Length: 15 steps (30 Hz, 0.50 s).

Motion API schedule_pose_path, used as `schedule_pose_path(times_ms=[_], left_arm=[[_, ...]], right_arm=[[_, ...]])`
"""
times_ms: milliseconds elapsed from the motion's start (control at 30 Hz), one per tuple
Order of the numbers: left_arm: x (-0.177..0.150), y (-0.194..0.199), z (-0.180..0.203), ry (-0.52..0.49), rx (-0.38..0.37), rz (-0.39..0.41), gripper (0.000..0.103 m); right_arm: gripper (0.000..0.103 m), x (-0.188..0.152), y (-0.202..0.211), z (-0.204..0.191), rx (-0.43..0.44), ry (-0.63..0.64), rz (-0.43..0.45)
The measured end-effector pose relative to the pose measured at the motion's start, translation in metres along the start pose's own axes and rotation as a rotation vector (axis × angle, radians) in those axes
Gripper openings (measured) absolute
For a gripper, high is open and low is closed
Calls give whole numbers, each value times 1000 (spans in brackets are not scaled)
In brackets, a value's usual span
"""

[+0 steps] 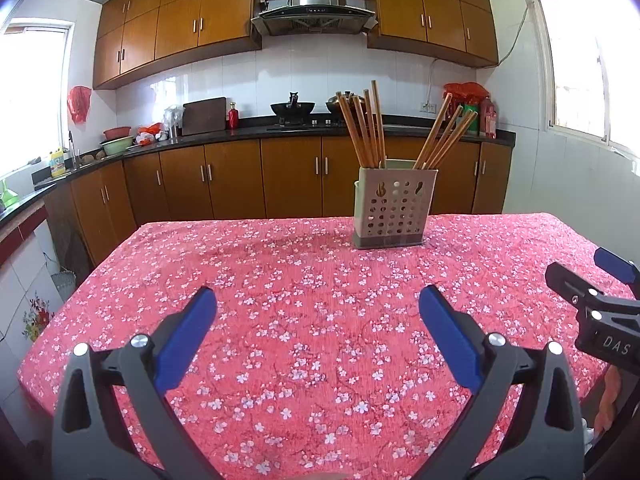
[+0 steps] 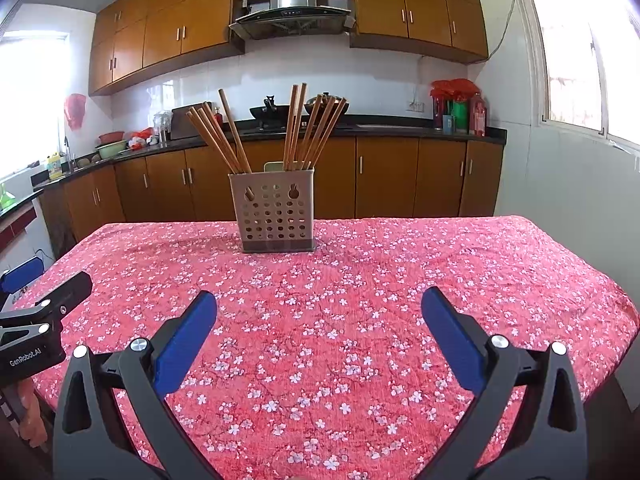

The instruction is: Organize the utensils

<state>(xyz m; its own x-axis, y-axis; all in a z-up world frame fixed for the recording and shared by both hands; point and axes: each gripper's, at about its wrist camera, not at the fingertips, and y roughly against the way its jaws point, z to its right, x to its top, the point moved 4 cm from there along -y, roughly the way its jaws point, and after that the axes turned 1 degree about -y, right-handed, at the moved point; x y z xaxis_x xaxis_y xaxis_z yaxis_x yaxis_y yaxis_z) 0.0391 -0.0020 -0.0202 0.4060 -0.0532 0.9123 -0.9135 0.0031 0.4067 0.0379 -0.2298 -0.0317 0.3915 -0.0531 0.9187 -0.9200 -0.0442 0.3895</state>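
A beige perforated utensil holder [image 1: 391, 204] [image 2: 276, 213] stands upright at the far middle of the table. Several wooden chopsticks [image 1: 366, 128] [image 2: 218, 136] lean left out of one side of it, and several more [image 1: 444, 136] [image 2: 316, 130] lean right out of the other side. My left gripper [image 1: 318, 304] hovers open over the near part of the table, nothing between its blue pads. My right gripper [image 2: 319, 306] is likewise open and empty, well short of the holder. Each gripper shows at the edge of the other's view: the right one [image 1: 600, 276] and the left one [image 2: 40, 284].
The table carries a red floral cloth [image 1: 304, 320] [image 2: 400, 300]. Behind it runs a kitchen counter [image 1: 224, 132] with woks, bowls, bottles and a cutting board, wooden cabinets above and below. Windows stand at both sides. A person's hand [image 2: 30, 412] shows at the lower left.
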Motion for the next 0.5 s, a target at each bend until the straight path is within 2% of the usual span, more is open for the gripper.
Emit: schedule_pose_path(times_ms=[500], left_arm=[[0,1,4,-2,-5,5,99]], right_arm=[[101,-1,0,0,4,-8,-5]])
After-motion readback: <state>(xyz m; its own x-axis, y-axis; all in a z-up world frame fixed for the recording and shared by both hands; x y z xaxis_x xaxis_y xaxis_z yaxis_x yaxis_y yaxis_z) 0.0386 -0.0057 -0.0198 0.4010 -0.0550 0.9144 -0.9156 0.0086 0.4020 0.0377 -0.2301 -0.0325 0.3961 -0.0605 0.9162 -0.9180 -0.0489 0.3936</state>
